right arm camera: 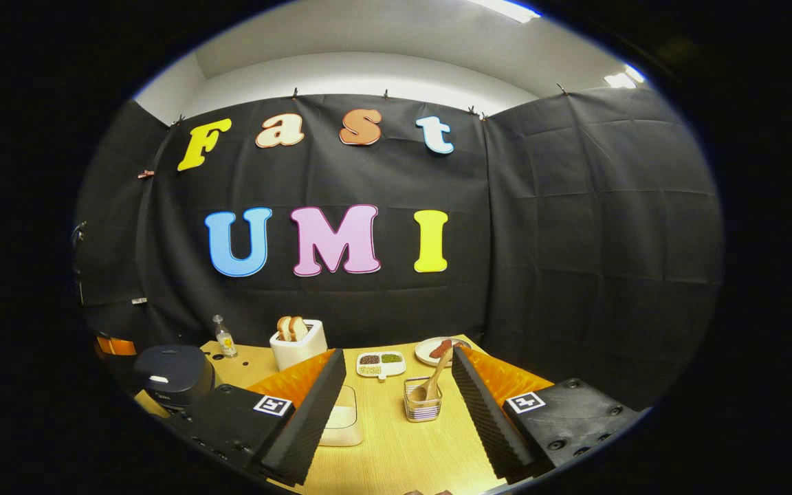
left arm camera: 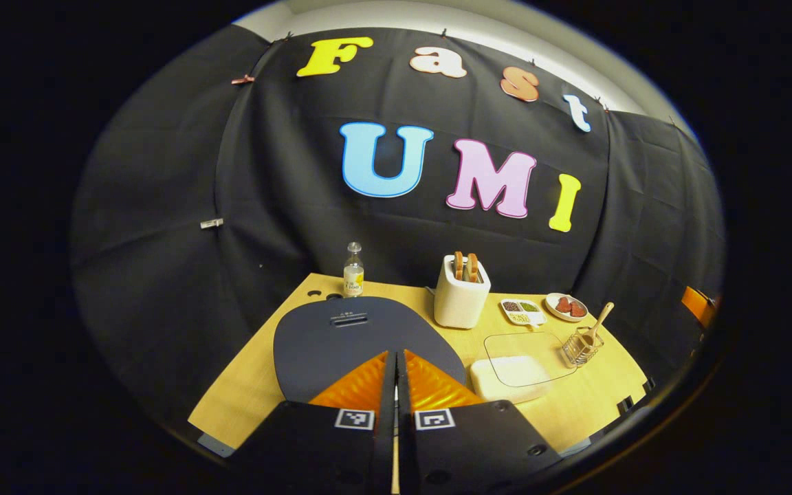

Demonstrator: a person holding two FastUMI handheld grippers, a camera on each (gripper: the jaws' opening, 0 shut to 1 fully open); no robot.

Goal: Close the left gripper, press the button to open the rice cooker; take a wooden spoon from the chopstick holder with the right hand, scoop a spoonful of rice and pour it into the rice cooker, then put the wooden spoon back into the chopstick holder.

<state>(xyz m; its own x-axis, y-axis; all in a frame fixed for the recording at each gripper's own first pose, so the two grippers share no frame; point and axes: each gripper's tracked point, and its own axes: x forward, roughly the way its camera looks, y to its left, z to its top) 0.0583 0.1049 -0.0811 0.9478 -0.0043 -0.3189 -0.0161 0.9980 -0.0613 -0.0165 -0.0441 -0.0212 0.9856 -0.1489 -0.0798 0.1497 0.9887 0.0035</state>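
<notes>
In the left gripper view the dark rice cooker (left arm camera: 355, 337) lies right below me with its lid down, and my left gripper (left arm camera: 396, 361) hovers shut over the lid's near edge. A wooden spoon (left arm camera: 599, 322) leans in the wire chopstick holder (left arm camera: 580, 347) at the right. A clear-lidded box of white rice (left arm camera: 513, 375) sits between the two. In the right gripper view my right gripper (right arm camera: 396, 375) stands open, with the wooden spoon (right arm camera: 434, 381) and holder (right arm camera: 422, 407) ahead between its fingers and apart from them. The rice cooker (right arm camera: 174, 375) is at the far left.
A white toaster (left arm camera: 461, 295) with bread slices stands at the back of the wooden table (left arm camera: 251, 385), a small bottle (left arm camera: 353, 271) to its left. A divided dish of grains (left arm camera: 522, 311) and a plate of red food (left arm camera: 566, 306) lie at the back right.
</notes>
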